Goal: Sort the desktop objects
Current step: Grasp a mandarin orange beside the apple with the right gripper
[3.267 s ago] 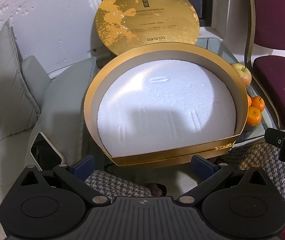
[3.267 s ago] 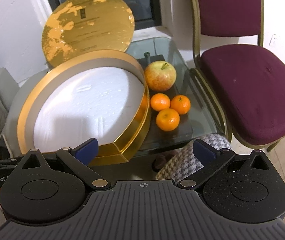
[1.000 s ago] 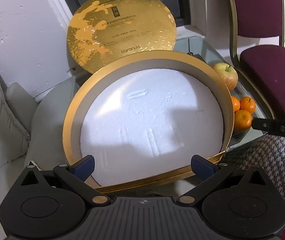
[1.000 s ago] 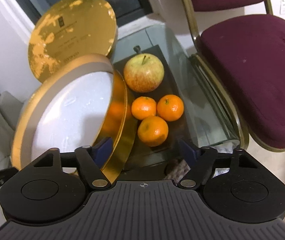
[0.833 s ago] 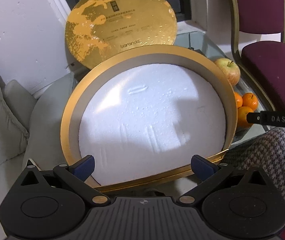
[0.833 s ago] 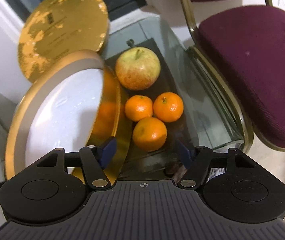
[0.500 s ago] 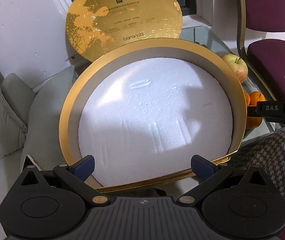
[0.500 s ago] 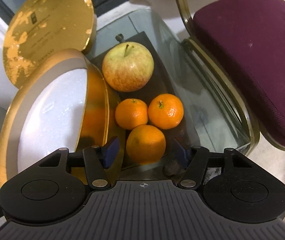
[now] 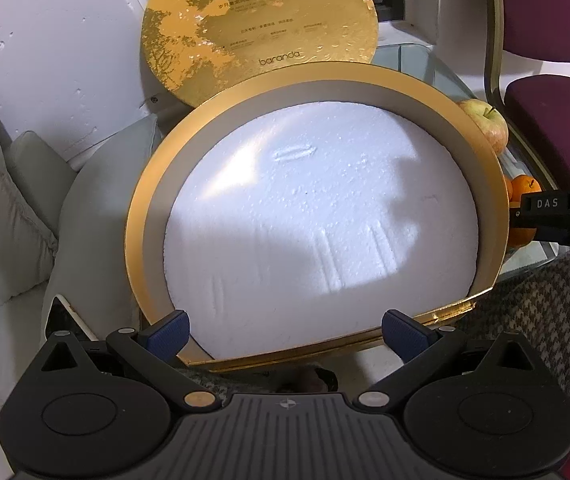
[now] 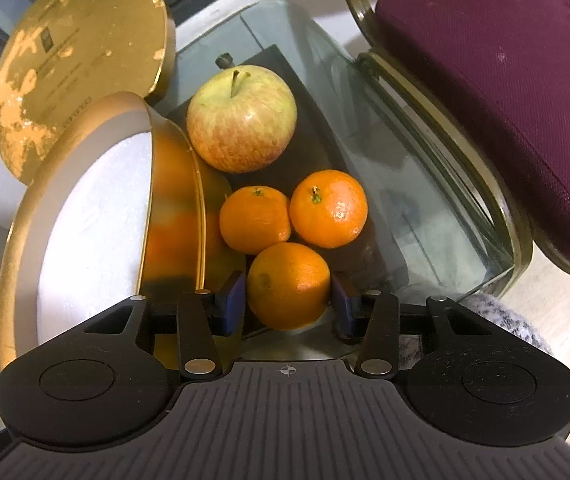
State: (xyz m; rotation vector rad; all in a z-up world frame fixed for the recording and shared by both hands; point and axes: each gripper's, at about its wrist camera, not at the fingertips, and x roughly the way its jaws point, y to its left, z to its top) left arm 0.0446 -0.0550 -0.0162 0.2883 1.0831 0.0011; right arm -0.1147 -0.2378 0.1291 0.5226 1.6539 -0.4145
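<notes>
Here right gripper [image 10: 289, 304] jaws flank nearest orange [image 10: 288, 285].

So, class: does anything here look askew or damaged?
Yes. The round gold box sits tilted, not flat, beside the fruit. Its foam has dents, and the gold lid propped behind looks patchy, as if worn.

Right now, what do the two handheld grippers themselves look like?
Both match: the left gripper and the right gripper each have a matte black body, a ribbed dark grey centre plate with a small crosshair mark, two round black discs at the sides, silver pivot pins on black linkage arms, and dark blue pads on the jaws. In the left wrist view, the right gripper shows white "DAS" lettering.
</notes>
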